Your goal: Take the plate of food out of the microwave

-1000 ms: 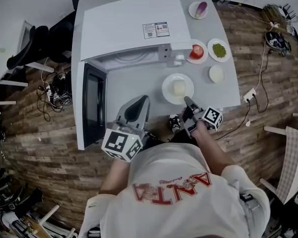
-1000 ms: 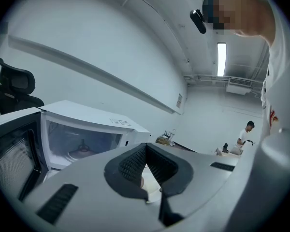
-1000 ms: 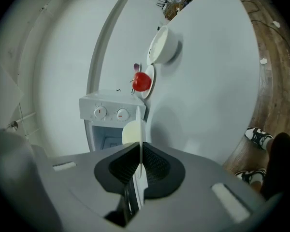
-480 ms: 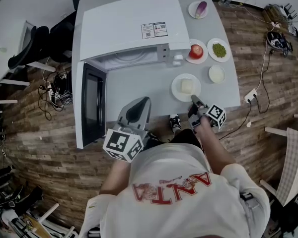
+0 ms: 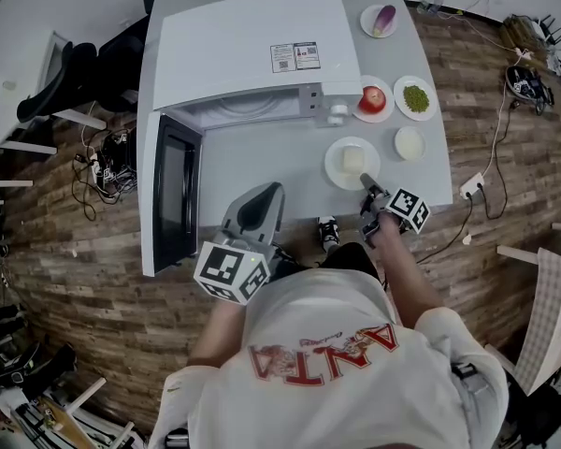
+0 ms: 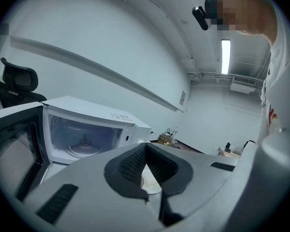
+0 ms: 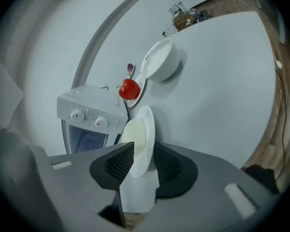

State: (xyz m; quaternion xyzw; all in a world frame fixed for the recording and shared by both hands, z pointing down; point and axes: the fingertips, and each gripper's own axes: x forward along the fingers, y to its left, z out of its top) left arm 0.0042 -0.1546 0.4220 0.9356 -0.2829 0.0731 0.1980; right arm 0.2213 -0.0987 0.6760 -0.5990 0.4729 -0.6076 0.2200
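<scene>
A white plate (image 5: 352, 163) with a pale block of food lies on the grey table (image 5: 262, 171), in front of and to the right of the white microwave (image 5: 243, 54), whose door (image 5: 173, 195) hangs open to the left. My right gripper (image 5: 369, 187) is at the plate's near rim. In the right gripper view the plate (image 7: 141, 134) stands between the jaws of my right gripper (image 7: 144, 151), which are opening, with gaps at both pads. My left gripper (image 5: 257, 209) hovers over the table's near edge, shut and empty. The left gripper view looks into the bare turntable (image 6: 84, 146).
Right of the microwave stand a plate with a red apple (image 5: 371, 99), a plate of green food (image 5: 413, 95), a white bowl (image 5: 409, 142) and, farther back, a plate with a purple vegetable (image 5: 381, 19). The table's right edge is close by the bowl.
The plate of food slid to the right on the table with my right gripper on its rim. The right jaws have since parted from the rim. My left gripper stayed put.
</scene>
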